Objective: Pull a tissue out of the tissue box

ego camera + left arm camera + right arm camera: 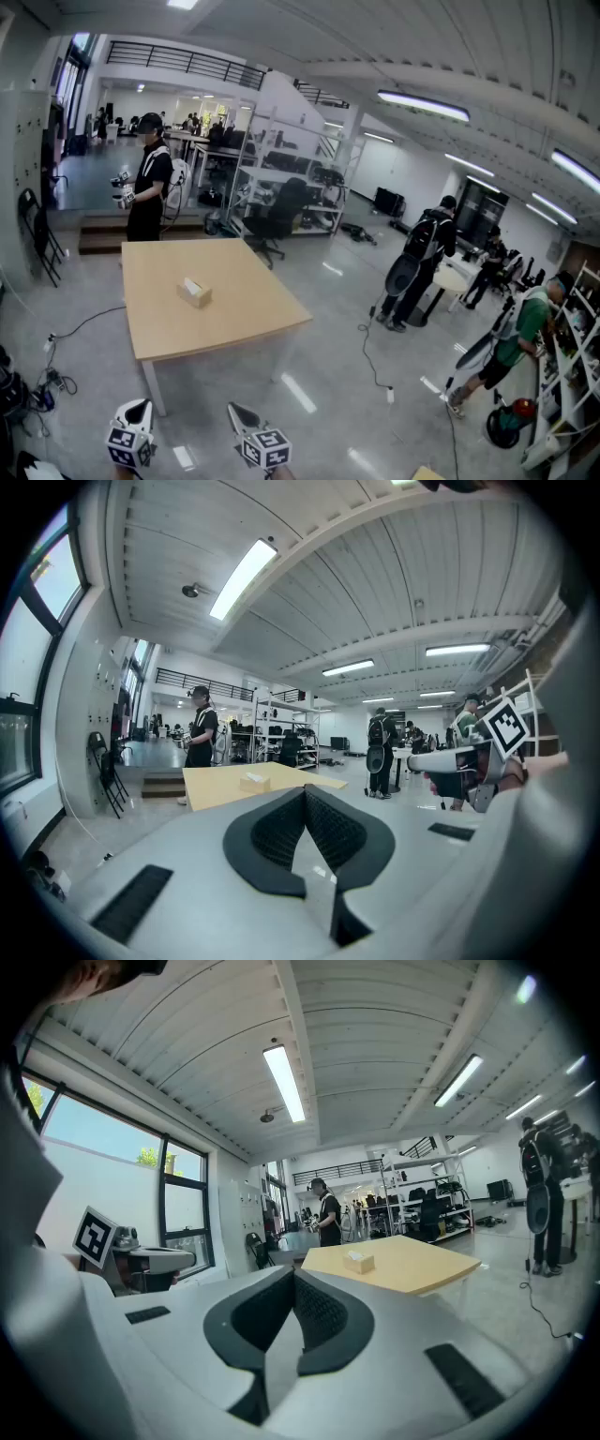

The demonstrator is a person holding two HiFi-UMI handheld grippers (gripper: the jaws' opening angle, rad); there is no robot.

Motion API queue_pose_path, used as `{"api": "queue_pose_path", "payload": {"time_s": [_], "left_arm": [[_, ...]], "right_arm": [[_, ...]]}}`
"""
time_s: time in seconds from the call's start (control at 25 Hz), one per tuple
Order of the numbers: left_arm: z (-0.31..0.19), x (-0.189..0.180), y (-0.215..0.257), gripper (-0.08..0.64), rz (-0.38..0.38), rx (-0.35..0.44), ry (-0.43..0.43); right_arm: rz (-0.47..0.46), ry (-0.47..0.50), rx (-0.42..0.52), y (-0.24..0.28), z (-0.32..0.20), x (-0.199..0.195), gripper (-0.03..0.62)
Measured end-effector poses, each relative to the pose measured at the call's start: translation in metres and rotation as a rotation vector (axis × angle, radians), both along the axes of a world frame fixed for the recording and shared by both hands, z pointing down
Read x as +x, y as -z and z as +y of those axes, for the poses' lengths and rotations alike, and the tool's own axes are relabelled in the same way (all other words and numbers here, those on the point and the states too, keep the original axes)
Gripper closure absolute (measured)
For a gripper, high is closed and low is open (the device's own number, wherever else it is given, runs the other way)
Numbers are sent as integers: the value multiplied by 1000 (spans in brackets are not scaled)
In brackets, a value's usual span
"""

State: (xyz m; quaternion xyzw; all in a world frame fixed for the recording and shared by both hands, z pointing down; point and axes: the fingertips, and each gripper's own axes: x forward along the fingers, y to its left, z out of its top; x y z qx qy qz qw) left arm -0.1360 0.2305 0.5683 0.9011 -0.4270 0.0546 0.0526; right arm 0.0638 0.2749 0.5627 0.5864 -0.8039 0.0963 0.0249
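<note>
Light wooden surface (248, 314) in a large workshop hall carries the tissue box (195, 292), which sits alone near its middle with a bit of white tissue showing at the top. Any print on the box is too small to read.

The box lies well apart from both tools, out ahead of them across open floor. The left hand-held gripper (139, 406) and the right hand-held gripper (241, 412) sit side by side at the bottom edge of the head view. They are short of the surface's near edge and both are aimed toward it, close to level and tipped a little down. In each gripper view the ribbed black pads meet at the tip with nothing between them, so both tools are closed and empty. The only marks on them are the black-and-white square patterns on their cubes.

Beyond the far end of the surface a person in black (148, 178) stands holding a similar pair. A black office chair (281, 214) and metal shelving (309, 178) stand behind, and a person with a backpack (422, 258) is off to the right.
</note>
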Motion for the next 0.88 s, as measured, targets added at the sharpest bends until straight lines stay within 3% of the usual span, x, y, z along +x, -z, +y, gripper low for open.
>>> {"api": "queue_pose_path", "payload": {"time_s": [0.32,0.88], "left_arm": [[-3,-4,7,552,-6,-4,3],[0,-31,-10,552,-1,-33,-39]], "right_arm": [[-45,-21,8,5,-3,0,581],[-22,-49,0,-1,12,-34,581]]}}
